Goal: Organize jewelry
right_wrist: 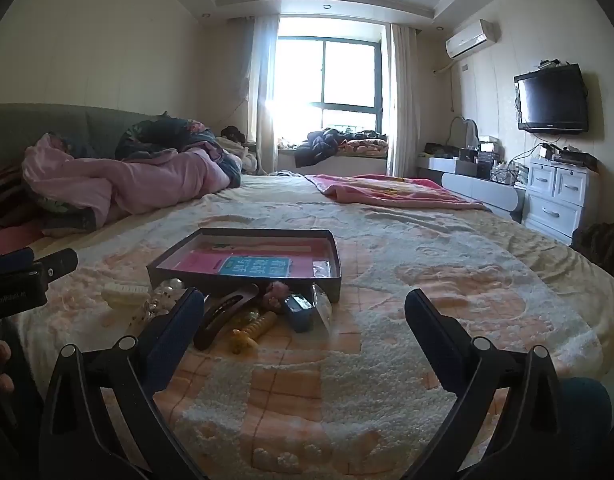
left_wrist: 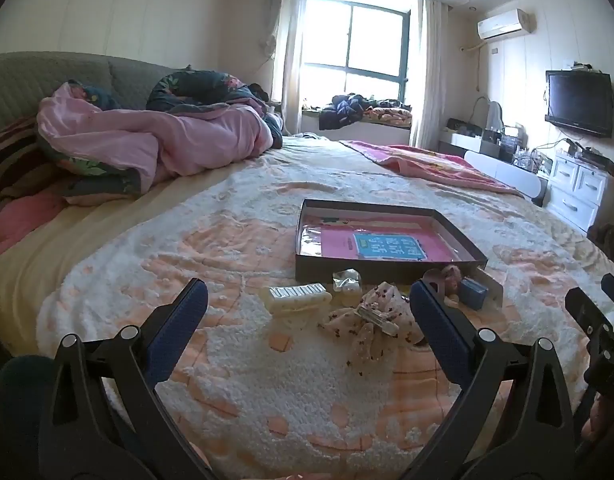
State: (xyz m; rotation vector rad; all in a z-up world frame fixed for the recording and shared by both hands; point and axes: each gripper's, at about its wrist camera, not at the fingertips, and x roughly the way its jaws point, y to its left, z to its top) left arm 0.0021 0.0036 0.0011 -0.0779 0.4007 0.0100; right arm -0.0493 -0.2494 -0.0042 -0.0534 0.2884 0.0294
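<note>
both grippers low — jaws wide

- Left gripper: jaws spread wide, empty, above the fuzzy peach-and-white blanket.
- Shallow dark cardboard box: lies beyond a cream ribbed hair clip and floral fabric scrunchie.

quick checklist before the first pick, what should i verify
1. Left claw open, holding nothing: ok.
2. Right claw open, holding nothing: ok.
3. Box open, with room inside: ok.
4. Pieces lying apart for a clean grip: not ok; the brown clip, yellow clip and blue case crowd together.
5. Scrunchie free of the clip on it: cannot tell.
</note>
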